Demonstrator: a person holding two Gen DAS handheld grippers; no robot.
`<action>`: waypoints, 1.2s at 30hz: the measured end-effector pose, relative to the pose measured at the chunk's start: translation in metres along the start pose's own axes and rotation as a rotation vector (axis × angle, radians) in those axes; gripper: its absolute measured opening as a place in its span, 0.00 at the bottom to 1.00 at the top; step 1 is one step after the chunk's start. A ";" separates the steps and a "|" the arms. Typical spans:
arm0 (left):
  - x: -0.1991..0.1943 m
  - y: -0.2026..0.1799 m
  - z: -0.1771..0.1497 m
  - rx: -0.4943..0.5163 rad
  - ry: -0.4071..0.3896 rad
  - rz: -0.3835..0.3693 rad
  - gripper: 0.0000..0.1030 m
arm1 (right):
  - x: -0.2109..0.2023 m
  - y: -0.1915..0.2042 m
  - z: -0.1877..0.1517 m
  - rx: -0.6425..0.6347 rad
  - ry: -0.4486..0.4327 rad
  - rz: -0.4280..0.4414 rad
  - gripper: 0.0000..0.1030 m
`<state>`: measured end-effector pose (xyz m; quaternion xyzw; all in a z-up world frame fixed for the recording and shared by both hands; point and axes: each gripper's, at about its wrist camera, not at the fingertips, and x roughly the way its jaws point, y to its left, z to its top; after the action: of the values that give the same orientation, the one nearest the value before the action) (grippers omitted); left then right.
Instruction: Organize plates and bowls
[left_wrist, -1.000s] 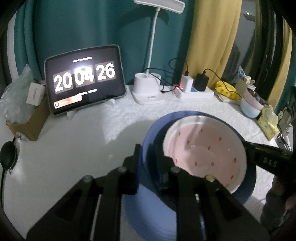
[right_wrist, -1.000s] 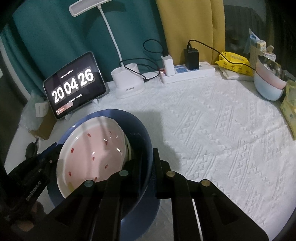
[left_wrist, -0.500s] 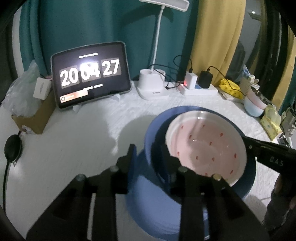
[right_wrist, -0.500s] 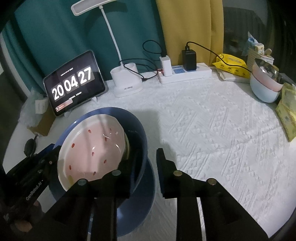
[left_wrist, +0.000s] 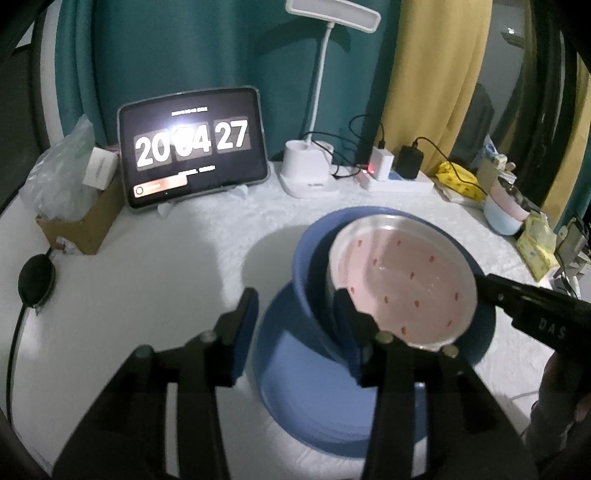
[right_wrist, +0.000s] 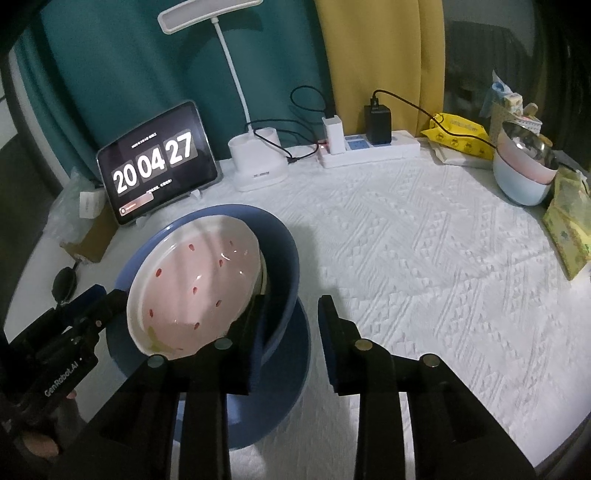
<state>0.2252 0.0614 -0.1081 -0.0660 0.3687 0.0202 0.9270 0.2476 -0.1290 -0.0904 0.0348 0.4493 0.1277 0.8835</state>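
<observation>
The pink speckled bowl (left_wrist: 402, 280) is sitting nested, slightly tilted, inside the blue bowl (left_wrist: 314, 273), which is resting on the blue plate (left_wrist: 332, 398) on the white tablecloth (right_wrist: 424, 258). Both the left gripper (left_wrist: 295, 314) and the right gripper (right_wrist: 291, 325) are opening, each straddling the blue bowl's rim with pads no longer pressing it. If either inner finger is dragging against the rim while pulling away, it is likely risking tipping the stack or sliding it across the plate toward the tablet clock (right_wrist: 155, 162).
</observation>
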 end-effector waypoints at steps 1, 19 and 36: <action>-0.002 -0.001 -0.001 0.000 -0.001 -0.006 0.43 | -0.001 0.000 -0.001 -0.002 -0.002 0.000 0.29; -0.034 -0.026 -0.016 0.034 -0.031 -0.062 0.47 | -0.033 -0.001 -0.017 -0.021 -0.049 -0.015 0.32; -0.083 -0.054 -0.021 0.075 -0.125 -0.098 0.72 | -0.088 -0.016 -0.033 -0.015 -0.138 -0.051 0.32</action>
<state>0.1548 0.0059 -0.0603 -0.0479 0.3069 -0.0347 0.9499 0.1750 -0.1688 -0.0436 0.0251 0.3872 0.1058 0.9155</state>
